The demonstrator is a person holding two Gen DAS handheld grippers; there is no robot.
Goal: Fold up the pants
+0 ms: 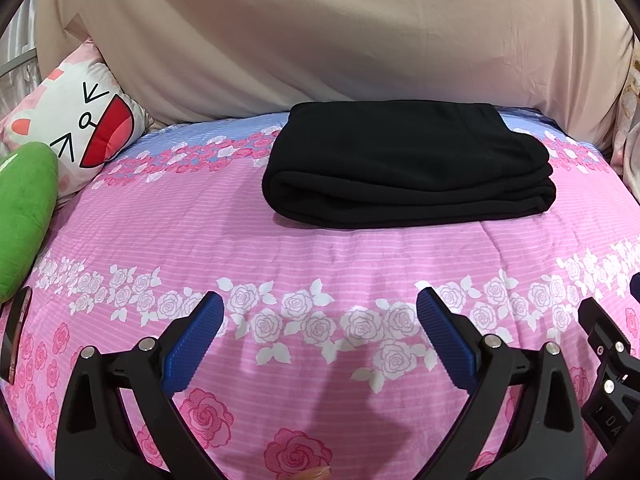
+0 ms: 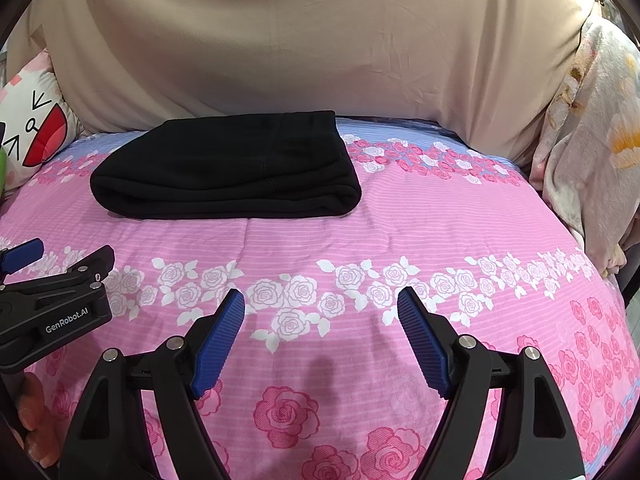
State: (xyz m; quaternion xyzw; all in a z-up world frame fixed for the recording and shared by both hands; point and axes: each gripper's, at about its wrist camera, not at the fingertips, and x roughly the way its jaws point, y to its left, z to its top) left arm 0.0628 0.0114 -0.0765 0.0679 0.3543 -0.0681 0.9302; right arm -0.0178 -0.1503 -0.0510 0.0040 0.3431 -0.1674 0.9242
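While both claws gape empty, soft black pants (image 1: 408, 164), a thick folded slab.

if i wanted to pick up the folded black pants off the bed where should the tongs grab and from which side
Probably grip the rounded fold edge of the black pants nearest the tongs, coming in low from the front. That edge bundles all the stacked layers, so one pinch should lift the whole stack. The layer ends at its right end would likely splay. Both the left tongs and right tongs are open and empty.
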